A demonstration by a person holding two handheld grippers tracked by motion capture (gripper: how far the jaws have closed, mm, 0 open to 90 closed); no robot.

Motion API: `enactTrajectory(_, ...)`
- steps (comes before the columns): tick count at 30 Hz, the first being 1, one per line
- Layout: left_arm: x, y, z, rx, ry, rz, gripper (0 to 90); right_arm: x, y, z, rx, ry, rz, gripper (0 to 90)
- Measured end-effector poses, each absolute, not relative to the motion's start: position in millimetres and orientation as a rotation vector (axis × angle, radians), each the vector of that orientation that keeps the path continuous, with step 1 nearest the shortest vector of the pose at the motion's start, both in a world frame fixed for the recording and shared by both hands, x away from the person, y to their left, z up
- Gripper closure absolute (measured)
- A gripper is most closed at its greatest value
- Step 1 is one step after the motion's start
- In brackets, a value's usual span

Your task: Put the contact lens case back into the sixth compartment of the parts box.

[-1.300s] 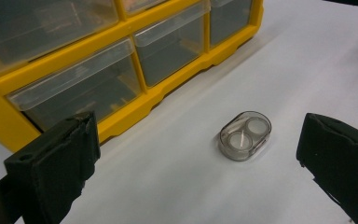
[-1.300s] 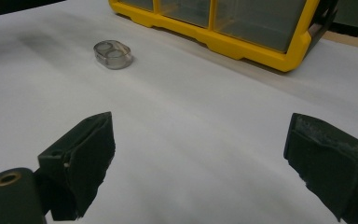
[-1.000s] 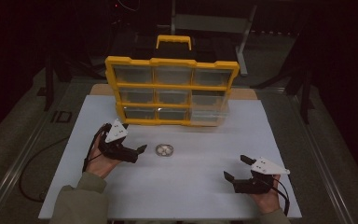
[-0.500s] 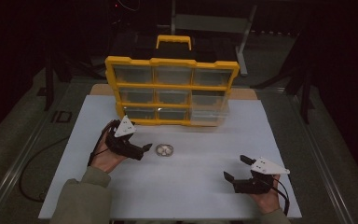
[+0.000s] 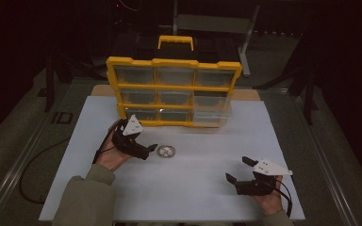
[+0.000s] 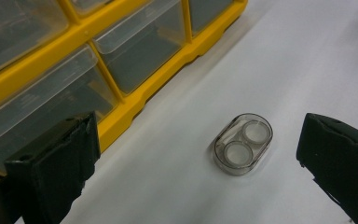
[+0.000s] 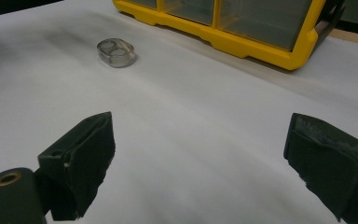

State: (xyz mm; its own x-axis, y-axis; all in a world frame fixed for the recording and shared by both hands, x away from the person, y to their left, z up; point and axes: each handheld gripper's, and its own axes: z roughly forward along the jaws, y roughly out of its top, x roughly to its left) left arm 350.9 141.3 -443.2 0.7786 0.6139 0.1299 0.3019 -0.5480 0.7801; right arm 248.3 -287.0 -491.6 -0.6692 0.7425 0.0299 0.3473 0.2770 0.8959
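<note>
A small clear oval case (image 5: 166,151) with two round wells lies on the white sheet, in front of the yellow drawer organizer (image 5: 174,89). My left gripper (image 5: 149,151) is open just left of the case, its tips close to it but apart. In the left gripper view the case (image 6: 243,143) sits ahead between the spread jaws of the left gripper (image 6: 196,177), nearer the right one. My right gripper (image 5: 238,169) is open near the front right of the sheet, holding nothing. From the right gripper (image 7: 200,163) the case (image 7: 116,52) lies far off at upper left.
The organizer (image 7: 261,28) stands tilted up at the back of the white sheet (image 5: 193,197), with clear drawers and a yellow handle (image 5: 175,42) on top. A cable (image 5: 33,179) trails off the table's left side. Dark floor surrounds the table.
My left gripper has moved right and a little forward, closing in on the clear case. The right gripper has stayed where it was.
</note>
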Motion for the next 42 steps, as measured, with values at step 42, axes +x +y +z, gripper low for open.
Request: enactTrajectory(42, 374, 106, -459, 2.316, 0.522, 0.396, 0.0, 249, -285, -493, 0.974, 2.184, 1.359, 8.5)
